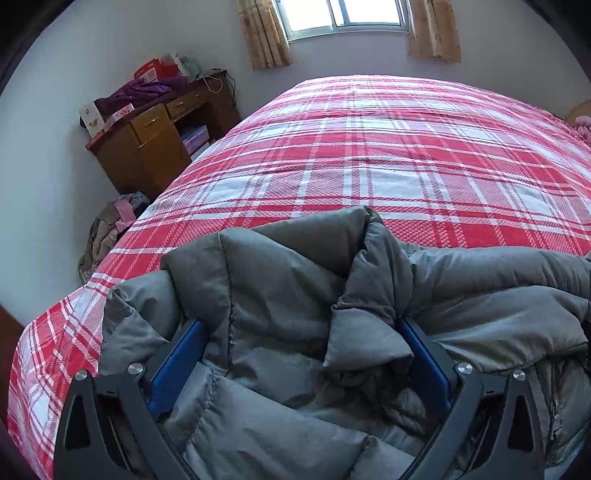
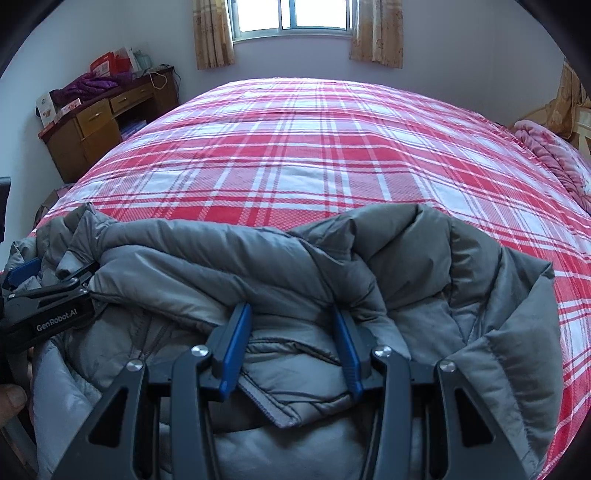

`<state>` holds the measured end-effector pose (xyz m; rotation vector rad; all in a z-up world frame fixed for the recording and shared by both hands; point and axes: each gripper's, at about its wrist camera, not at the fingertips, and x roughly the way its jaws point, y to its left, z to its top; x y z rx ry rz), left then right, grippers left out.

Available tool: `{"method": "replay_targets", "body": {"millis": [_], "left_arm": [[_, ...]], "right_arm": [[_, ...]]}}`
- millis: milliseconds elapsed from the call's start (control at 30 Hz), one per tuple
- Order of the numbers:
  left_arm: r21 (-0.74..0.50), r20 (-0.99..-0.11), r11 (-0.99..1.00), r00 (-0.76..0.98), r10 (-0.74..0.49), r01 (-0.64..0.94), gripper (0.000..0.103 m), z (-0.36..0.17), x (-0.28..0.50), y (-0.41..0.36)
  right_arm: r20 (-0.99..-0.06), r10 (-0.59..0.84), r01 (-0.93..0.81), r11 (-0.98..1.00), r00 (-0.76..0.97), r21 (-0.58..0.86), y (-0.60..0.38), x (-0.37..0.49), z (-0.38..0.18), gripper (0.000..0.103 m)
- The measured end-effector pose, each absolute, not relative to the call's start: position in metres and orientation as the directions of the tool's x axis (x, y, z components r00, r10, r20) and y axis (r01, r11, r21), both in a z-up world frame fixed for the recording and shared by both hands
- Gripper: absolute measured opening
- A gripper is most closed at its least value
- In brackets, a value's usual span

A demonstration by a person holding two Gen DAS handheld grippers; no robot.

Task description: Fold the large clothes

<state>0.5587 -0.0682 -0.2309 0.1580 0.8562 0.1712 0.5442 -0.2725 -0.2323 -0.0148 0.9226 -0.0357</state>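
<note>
Puffy grey coat (image 2: 258, 266) on the red checked bed (image 2: 295, 155), left hand-held gripper (image 1: 301, 328) wide open around a fold, right hand-held gripper (image 2: 291, 317) pinching coat's edge

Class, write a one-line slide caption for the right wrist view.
Right gripper clamps a fold of grey down jacket on a red plaid bed.

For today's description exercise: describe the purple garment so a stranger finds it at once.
Start at the window, then go left to the wooden desk in the corner. The purple garment lies heaped on its top, the only purple thing among red boxes.
</note>
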Motion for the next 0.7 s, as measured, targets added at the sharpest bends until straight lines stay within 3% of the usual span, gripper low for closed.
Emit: {"method": "replay_targets", "body": {"millis": [700], "left_arm": [[0.210,-0.734,0.974,0.644,0.216,-0.086,0.102,-0.2313,0.5591,-0.0671]], "right_arm": [[-0.796,-0.081,0.027,0.996,0.600,-0.082,-0.2662,0.5458,-0.2339,0.048]]}}
